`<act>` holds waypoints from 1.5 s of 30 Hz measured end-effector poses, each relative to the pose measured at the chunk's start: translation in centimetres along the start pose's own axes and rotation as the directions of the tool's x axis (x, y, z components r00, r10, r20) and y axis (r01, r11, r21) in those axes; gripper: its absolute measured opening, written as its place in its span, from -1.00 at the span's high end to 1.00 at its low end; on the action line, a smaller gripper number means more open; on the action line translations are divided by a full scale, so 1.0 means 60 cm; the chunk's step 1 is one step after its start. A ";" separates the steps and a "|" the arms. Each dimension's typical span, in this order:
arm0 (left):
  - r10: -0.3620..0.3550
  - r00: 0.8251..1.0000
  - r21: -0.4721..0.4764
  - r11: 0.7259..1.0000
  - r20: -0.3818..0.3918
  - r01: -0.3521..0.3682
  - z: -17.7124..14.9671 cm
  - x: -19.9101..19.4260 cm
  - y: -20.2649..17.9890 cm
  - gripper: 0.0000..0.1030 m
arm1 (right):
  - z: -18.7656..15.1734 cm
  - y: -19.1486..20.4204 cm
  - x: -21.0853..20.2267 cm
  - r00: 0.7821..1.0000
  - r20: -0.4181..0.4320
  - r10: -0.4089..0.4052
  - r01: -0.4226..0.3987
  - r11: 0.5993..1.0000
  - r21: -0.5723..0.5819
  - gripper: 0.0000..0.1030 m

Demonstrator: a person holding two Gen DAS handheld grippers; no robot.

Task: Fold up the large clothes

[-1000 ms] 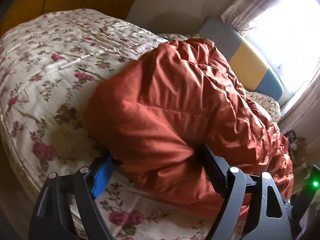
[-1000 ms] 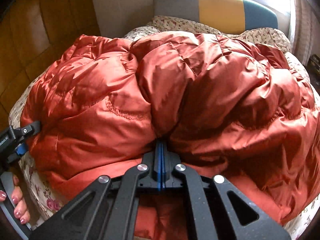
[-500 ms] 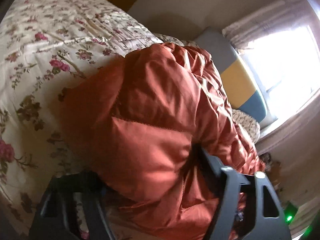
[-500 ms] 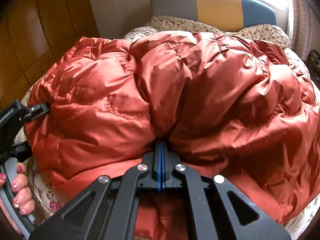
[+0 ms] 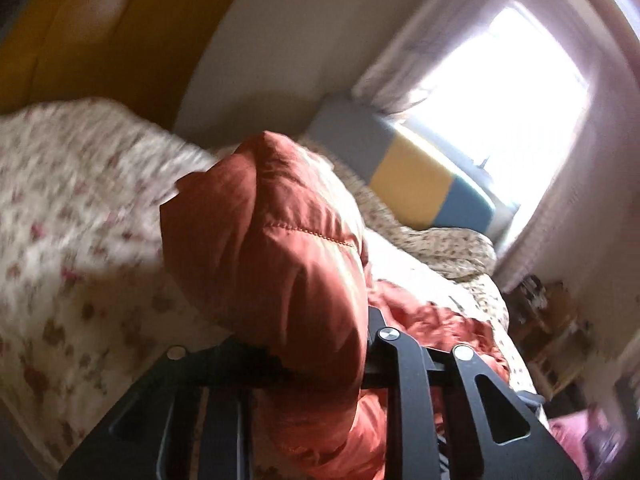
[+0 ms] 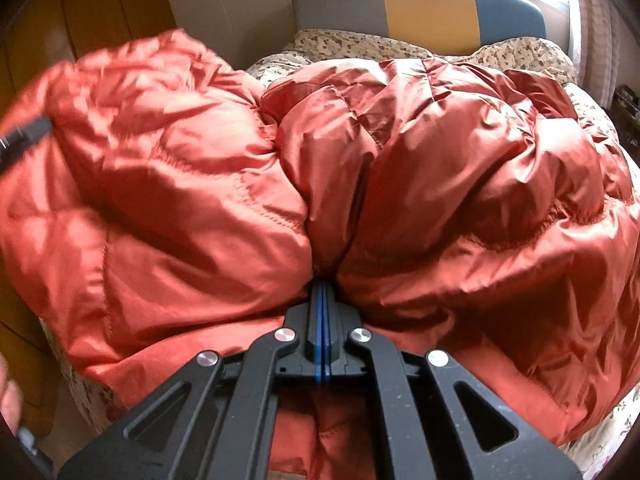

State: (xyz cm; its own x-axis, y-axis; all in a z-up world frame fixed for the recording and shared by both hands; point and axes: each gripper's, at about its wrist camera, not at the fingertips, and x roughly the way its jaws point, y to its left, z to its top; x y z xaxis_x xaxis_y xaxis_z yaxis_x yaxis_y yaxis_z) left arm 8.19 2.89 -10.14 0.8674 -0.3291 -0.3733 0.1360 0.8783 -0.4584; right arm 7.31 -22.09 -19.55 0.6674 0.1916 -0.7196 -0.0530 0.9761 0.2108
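Rust-orange padded coat [image 6: 400, 184] lies heaped on the bed [image 6: 520, 50], covering most of the floral sheet from the foot edge up toward the headboard [image 6: 420, 0].

Right claw [image 6: 322, 300]: blue pads pressed together, a pinch of the coat's fabric caught between them at the foot edge of the bed, where two puffed sections meet.

Left claw [image 5: 320, 344]: a bulging quilted corner of the coat [image 5: 272, 248] sits between its fingers and is lifted clear above the sheet; the left finger is hidden behind fabric, so how tightly it is closed cannot be told. View blurred.

In the right wrist view the coat's left part is raised and blurred, with the left claw's black tip at its outer edge.

Window [image 5: 508, 84] bright beyond the headboard.
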 end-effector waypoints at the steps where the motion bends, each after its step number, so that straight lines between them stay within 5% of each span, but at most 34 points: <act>1: -0.012 1.000 0.034 0.999 0.011 0.012 0.000 -0.004 -0.014 0.57 | 0.000 -0.002 -0.001 1.000 -0.002 0.006 -0.006 1.000 0.006 1.00; 6: -0.068 0.997 0.231 0.971 0.049 0.055 -0.002 -0.021 -0.090 0.57 | 0.003 -0.045 -0.034 0.994 0.028 0.105 -0.108 0.983 0.148 0.94; 9: -0.082 0.995 0.283 0.957 0.049 0.065 -0.005 -0.025 -0.118 0.57 | -0.002 -0.086 -0.092 0.990 0.119 0.076 -0.100 0.973 0.207 0.85; 13: -0.090 0.995 0.311 0.948 0.043 0.072 -0.009 -0.020 -0.139 0.57 | -0.006 -0.152 -0.157 0.982 0.163 -0.094 0.051 0.967 0.251 0.77; 18: -0.129 0.991 0.376 0.921 0.036 0.106 -0.027 -0.017 -0.174 0.57 | -0.023 -0.212 -0.175 0.963 0.110 -0.246 0.202 0.930 0.308 0.77; 34: -0.243 0.958 0.533 0.796 -0.151 0.286 -0.121 0.047 -0.306 0.57 | -0.070 -0.304 -0.244 0.959 0.182 -0.216 0.112 0.882 0.457 0.73; 37: -0.259 0.937 0.544 0.764 -0.236 0.348 -0.149 0.069 -0.326 0.57 | -0.076 -0.319 -0.261 0.959 0.191 -0.209 0.099 0.879 0.466 0.72; 41: -0.242 0.900 0.605 0.674 -0.362 0.424 -0.221 0.108 -0.354 0.57 | -0.079 -0.328 -0.284 0.954 0.210 -0.213 0.094 0.881 0.464 0.72; 45: -0.233 0.889 0.669 0.591 -0.394 0.451 -0.274 0.122 -0.367 0.57 | -0.085 -0.337 -0.307 0.954 0.230 -0.192 0.063 0.879 0.473 0.72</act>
State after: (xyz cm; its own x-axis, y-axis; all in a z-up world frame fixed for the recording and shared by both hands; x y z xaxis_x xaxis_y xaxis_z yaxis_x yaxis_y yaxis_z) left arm 3.69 -24.54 -16.05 0.5507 -0.6338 -0.5431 0.7918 0.6025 0.0998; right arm -7.70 -44.81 -13.96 0.8179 -0.0285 -0.5746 0.3466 0.8215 0.4527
